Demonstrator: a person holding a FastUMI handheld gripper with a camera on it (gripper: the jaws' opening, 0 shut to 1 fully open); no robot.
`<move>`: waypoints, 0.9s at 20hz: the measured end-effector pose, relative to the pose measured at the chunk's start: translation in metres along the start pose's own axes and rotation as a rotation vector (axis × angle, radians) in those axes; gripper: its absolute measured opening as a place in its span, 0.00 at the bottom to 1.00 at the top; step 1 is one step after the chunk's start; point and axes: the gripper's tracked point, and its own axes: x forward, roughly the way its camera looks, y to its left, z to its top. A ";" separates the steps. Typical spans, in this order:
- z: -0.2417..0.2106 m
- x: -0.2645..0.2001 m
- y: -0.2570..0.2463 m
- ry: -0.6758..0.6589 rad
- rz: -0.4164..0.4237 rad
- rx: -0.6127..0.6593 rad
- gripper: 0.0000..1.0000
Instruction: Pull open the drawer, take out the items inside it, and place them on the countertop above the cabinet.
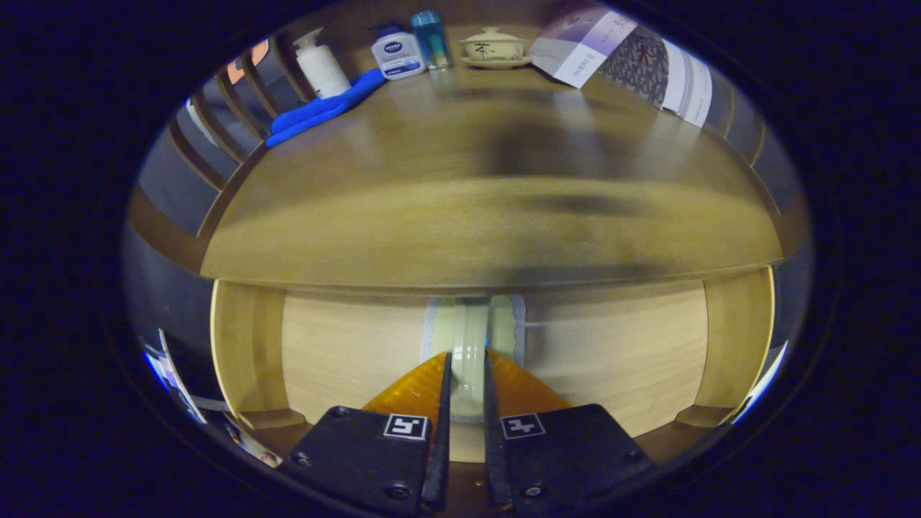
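Pale wood drawer front [611, 345] sits below the countertop [460, 216], apparently not pulled out. Gripper [467, 356] fingers are drawn close together on either side of the drawer's pale handle [469, 338], clamped on it. Along the countertop's far edge: white pump bottle [320, 66], blue glove [324, 109], white lotion bottle [396, 52], blue bottle [430, 37], lidded teacup on saucer [493, 47], leaflets [633, 61].

Fisheye riding on the tool [466, 360], close to the drawer front [345, 352], facing forward, countertop [446, 173] above
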 end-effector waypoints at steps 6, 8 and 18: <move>-0.014 -0.037 -0.002 -0.040 0.054 -0.022 0.24; -0.015 -0.053 -0.004 -0.060 0.062 -0.028 0.24; 0.016 -0.132 0.001 -0.193 0.063 -0.102 0.24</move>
